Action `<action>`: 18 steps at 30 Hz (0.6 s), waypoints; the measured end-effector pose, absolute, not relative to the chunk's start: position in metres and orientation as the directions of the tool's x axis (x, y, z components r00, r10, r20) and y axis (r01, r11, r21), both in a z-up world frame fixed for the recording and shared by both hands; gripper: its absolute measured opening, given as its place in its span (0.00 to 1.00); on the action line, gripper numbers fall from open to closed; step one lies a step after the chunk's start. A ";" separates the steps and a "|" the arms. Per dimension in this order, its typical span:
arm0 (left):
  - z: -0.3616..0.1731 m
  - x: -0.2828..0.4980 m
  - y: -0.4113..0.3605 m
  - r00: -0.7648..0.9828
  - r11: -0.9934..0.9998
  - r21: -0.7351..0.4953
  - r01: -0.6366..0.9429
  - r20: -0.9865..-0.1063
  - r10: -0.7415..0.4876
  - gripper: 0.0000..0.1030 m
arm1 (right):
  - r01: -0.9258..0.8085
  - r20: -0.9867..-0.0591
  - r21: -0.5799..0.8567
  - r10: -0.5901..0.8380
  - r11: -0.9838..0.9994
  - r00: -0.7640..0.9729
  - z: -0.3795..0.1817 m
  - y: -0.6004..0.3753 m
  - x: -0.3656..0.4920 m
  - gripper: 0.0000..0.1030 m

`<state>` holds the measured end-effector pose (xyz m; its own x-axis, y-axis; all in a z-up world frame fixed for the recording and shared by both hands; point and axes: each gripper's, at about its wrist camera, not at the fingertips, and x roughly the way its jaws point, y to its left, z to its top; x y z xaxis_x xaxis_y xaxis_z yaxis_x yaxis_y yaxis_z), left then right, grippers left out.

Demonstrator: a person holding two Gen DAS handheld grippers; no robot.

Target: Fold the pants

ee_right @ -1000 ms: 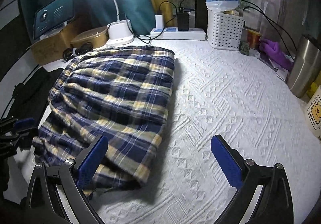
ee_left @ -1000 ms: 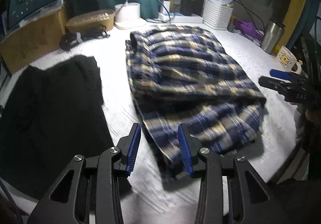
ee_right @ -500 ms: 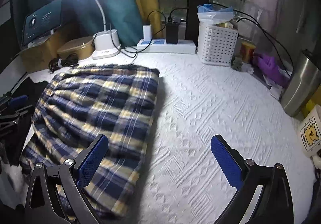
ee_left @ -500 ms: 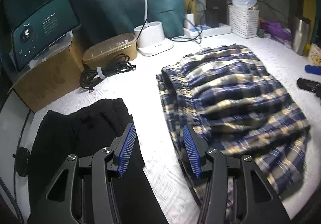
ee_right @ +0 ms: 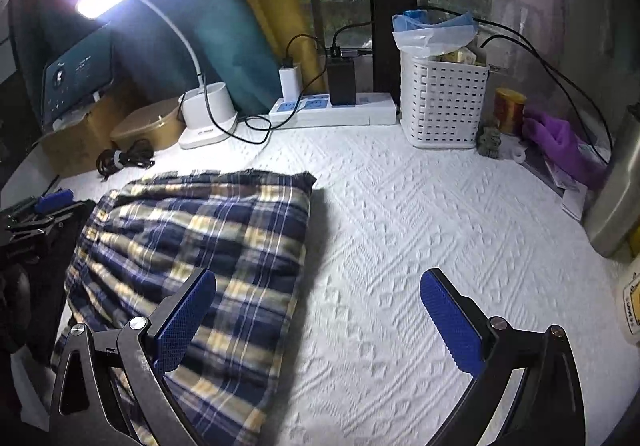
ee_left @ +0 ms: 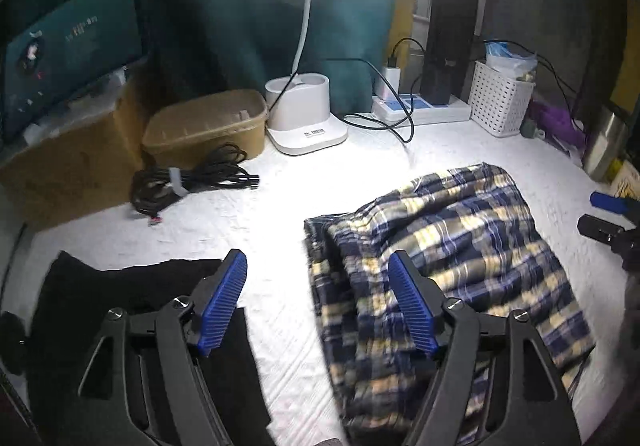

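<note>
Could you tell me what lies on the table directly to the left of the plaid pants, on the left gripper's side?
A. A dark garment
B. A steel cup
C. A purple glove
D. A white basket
A: in the left wrist view a dark garment lies on the white table beside the plaid pants, under the open left gripper.

Soft plaid cloth pants (ee_right: 200,246), white embossed matt tablecloth (ee_right: 400,226), ribbed blue fingers (ee_left: 412,310), brushed steel flask (ee_right: 616,198), perforated plastic basket (ee_right: 440,106)
</note>
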<state>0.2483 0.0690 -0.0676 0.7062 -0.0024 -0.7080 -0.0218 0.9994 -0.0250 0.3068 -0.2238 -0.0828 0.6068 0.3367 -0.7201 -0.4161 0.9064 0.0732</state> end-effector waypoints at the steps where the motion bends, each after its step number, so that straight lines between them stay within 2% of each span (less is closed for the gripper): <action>1: -0.070 0.251 0.068 0.701 0.999 -0.036 -0.018 -0.713 -0.013 0.72 | -0.416 -0.721 0.078 0.340 0.906 0.604 -0.083 -0.224 0.309 1.00; 7: -0.093 0.266 0.055 0.633 0.988 -0.141 0.066 -0.760 -0.150 0.72 | -0.414 -0.743 0.115 0.354 0.903 0.567 -0.097 -0.222 0.328 1.00; 13: -0.113 0.271 0.050 0.585 0.984 -0.155 0.083 -0.792 -0.174 0.72 | -0.445 -0.756 0.142 0.387 0.884 0.528 -0.107 -0.214 0.339 1.00; 18: -0.123 0.275 0.055 0.554 0.974 -0.216 0.074 -0.803 -0.220 0.77 | -0.474 -0.767 0.159 0.411 0.866 0.493 -0.118 -0.204 0.347 1.00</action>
